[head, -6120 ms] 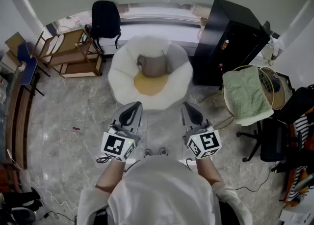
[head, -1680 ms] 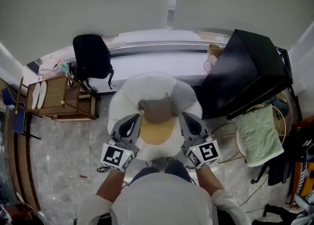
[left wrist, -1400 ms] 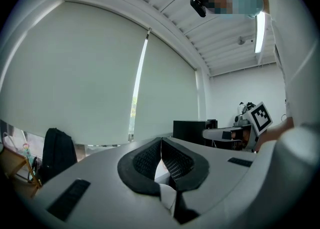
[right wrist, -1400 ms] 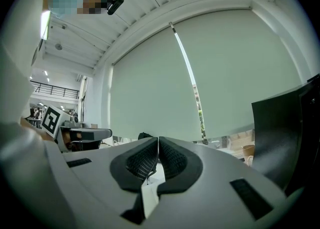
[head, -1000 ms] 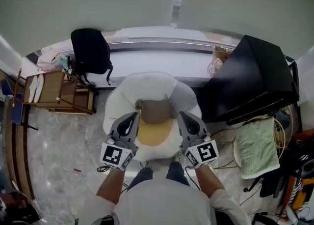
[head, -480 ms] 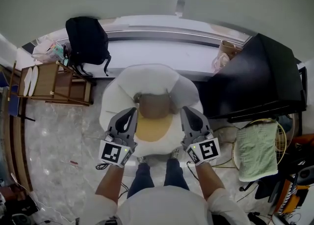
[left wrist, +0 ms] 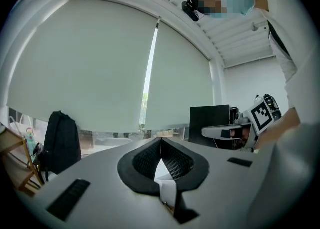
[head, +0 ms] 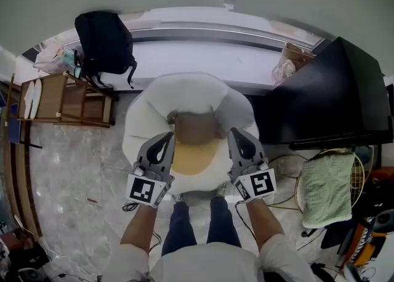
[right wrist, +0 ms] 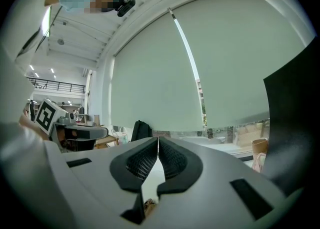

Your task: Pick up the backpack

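Observation:
A black backpack [head: 104, 40] leans upright on the low window ledge at the back left; it also shows at the left of the left gripper view as the backpack [left wrist: 59, 140] and small in the right gripper view as the backpack [right wrist: 141, 129]. My left gripper [head: 164, 141] and right gripper [head: 237, 138] are held level side by side over the near half of a white round cushion seat [head: 148, 108], far from the backpack. Both are shut with nothing between their fingers.
A brown and yellow pillow [head: 194, 136] lies on the cushion seat. A wooden rack [head: 61, 99] stands at the left under the backpack. A black cabinet [head: 326, 102] stands at the right, with a paper bag [head: 289, 59] on the ledge and a towel-draped basket [head: 326, 188] beside it.
The person has stepped closer to the cushion seat and both grippers have sunk together. The backpack has shifted up and left in the head view. Both grippers stay shut.

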`<state>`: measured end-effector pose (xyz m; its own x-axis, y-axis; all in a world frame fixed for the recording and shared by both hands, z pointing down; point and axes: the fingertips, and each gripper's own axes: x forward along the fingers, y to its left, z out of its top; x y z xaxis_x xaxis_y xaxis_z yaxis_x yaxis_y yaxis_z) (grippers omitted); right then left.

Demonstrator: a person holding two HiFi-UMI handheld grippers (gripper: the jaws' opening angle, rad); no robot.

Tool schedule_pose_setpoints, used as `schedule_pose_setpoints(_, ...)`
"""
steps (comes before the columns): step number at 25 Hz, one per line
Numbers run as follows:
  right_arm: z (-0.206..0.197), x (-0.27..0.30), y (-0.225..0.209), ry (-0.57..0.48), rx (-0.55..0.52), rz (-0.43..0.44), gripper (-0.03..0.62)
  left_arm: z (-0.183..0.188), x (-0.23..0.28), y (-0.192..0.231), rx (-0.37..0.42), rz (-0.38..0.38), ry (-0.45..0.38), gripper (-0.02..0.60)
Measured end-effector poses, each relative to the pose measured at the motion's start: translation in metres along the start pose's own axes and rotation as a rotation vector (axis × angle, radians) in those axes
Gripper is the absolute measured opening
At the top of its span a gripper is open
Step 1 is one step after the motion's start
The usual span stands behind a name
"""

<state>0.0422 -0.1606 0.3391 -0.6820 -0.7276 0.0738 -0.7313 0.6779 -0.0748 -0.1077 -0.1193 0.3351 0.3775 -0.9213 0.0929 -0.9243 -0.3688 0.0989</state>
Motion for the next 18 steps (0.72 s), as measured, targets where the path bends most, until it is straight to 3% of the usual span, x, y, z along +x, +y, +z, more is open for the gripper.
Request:
schedule_pose_setpoints(3, -0.01, 0.004, -0.005, 0.006, 0.01, -0.004, 0.029, -0.017, 0.004, 0.003, 0.015, 0.007, 0.038, 0.031)
schedule_pose_setpoints(9, -0.04, 0.013, -0.011, 0.037, 0.016, 0.01, 0.029, -0.032, 0.021, 0.007, -0.014, 0.004, 0.011, 0.031)
schedule_pose_setpoints(14, -0.069, 0.022, -0.023, 0.06, 0.038, 0.016, 0.029, -0.068, 0.033, 0.015, 0.029, 0.0, 0.066, 0.031)
schedule_pose_setpoints(18, -0.088, 0.027, -0.03, 0.073, 0.047, 0.016, 0.029, -0.082, 0.041, 0.021, 0.015, 0.012, 0.077, 0.031)
